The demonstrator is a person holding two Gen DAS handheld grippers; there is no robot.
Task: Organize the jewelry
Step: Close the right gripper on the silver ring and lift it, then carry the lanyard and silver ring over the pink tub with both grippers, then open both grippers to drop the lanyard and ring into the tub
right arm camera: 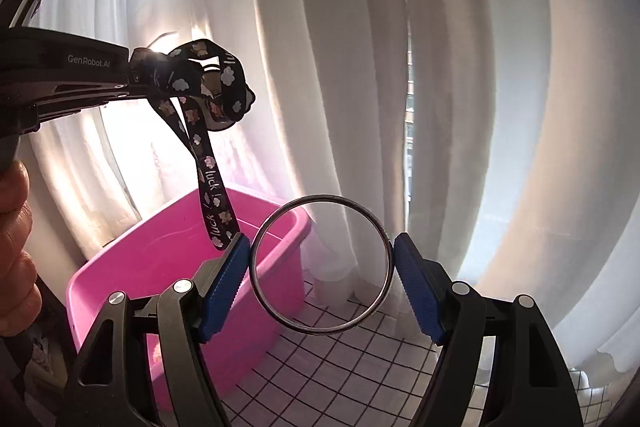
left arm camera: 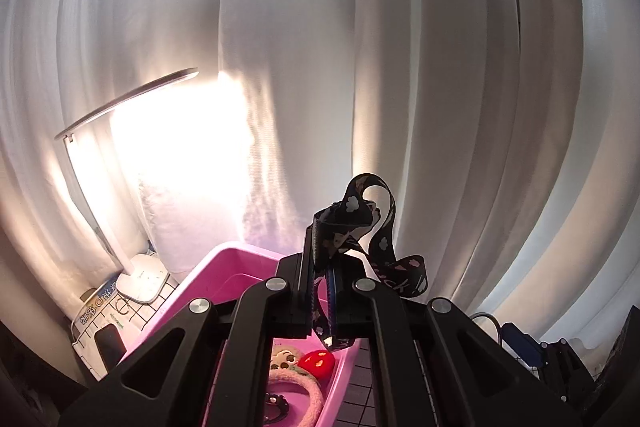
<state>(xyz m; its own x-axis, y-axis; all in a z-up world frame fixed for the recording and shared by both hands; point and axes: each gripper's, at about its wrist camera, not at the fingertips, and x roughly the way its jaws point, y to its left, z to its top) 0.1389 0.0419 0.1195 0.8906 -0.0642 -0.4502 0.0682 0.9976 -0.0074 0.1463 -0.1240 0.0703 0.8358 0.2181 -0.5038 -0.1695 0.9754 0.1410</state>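
Ribbon and bangle held over the pink bin (right arm camera: 176,267)
Left hand-held gripper (left arm camera: 322,291) pinches the black printed ribbon (left arm camera: 360,223); right hand-held gripper (right arm camera: 322,267) clamps the metal bangle (right arm camera: 320,263) between its blue pads. Next, I judge: lower each into the bin, then spread the fingers

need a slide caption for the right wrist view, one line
Right claw grips a metal bangle across its width beside the pink bin, while the left claw dangles a black printed lanyard above it.
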